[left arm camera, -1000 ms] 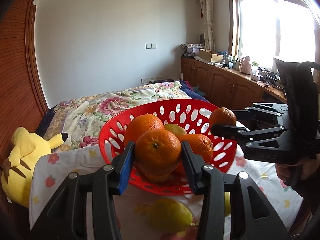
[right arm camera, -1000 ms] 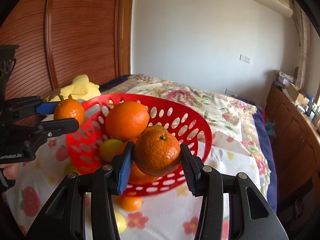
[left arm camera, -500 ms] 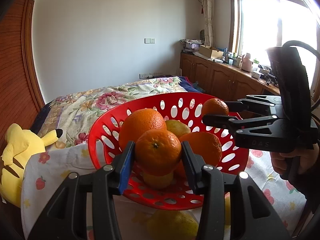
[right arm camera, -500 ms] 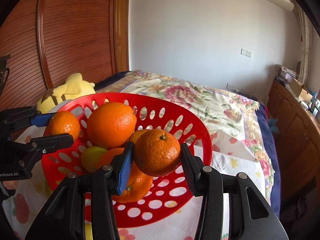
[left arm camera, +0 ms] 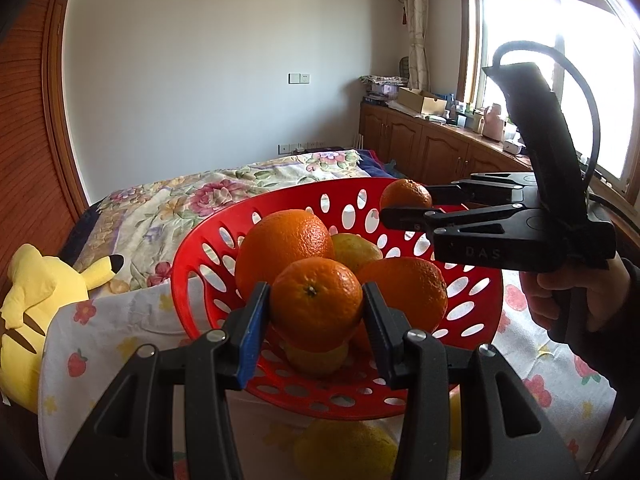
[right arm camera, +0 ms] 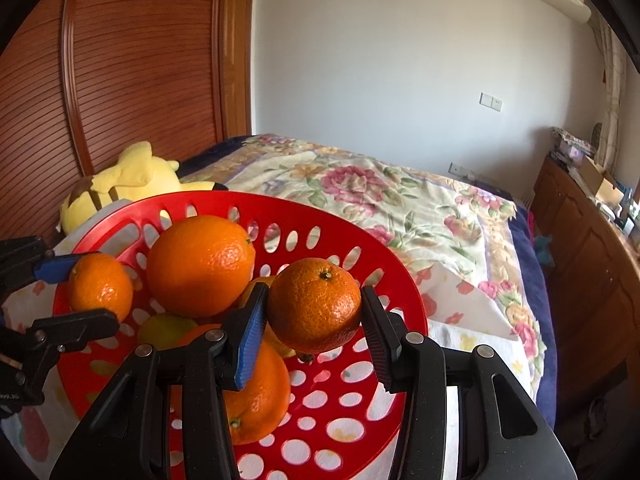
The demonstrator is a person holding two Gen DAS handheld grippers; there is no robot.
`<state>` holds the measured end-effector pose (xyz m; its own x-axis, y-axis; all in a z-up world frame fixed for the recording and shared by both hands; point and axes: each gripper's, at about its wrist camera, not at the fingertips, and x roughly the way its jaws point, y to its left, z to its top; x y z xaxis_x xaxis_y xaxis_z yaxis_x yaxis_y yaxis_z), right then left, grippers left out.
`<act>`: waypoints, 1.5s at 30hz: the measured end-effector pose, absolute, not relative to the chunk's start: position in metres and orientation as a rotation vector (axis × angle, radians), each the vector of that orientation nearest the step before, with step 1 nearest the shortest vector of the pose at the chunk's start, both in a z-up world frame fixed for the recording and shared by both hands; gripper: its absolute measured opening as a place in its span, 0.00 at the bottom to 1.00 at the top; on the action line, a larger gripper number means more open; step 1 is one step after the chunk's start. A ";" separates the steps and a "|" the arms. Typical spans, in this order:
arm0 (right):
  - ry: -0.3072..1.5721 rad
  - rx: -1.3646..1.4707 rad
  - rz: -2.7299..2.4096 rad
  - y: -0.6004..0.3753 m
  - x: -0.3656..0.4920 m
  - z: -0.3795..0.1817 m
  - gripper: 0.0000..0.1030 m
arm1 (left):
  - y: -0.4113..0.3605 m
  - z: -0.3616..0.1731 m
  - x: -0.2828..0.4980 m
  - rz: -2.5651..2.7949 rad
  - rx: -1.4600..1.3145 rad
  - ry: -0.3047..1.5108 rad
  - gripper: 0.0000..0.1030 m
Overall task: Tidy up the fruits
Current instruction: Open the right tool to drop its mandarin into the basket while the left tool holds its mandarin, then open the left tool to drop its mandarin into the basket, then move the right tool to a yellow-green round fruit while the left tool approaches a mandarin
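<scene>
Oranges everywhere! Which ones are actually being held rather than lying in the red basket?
Two small mandarins: one clamped in the left gripper, one in the right gripper. The bigger oranges lie loose in the basket.

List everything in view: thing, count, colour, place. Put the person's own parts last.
basket: one, red, on the cloth
large oranges: two, orange, in the basket
lemons in basket: at least two, yellow-green, among the oranges
lemon: one, yellow, on the cloth in front of the basket
cloth: one, white with fruit print, under the basket
plush toy: one, yellow, beside the cloth
bedspread: one, floral, behind the basket
left tool: black, shut on a small orange
right tool: black, shut on another small orange
hand: one, holding the right tool
</scene>
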<state>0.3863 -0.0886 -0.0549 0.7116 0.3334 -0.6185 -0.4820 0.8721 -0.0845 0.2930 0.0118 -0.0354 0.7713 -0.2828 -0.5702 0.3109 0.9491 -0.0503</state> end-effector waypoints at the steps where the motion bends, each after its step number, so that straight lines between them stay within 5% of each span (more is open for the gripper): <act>1: 0.637 -0.246 0.457 -0.089 0.387 -0.056 0.45 | 0.012 -0.035 0.293 -0.323 0.047 0.610 0.43; 20: 0.620 -0.241 0.464 -0.093 0.369 -0.061 0.46 | 0.008 -0.036 0.291 -0.331 0.062 0.620 0.44; 45: 0.593 -0.161 0.435 -0.109 0.261 -0.042 0.53 | 0.028 -0.023 0.190 -0.284 0.037 0.601 0.62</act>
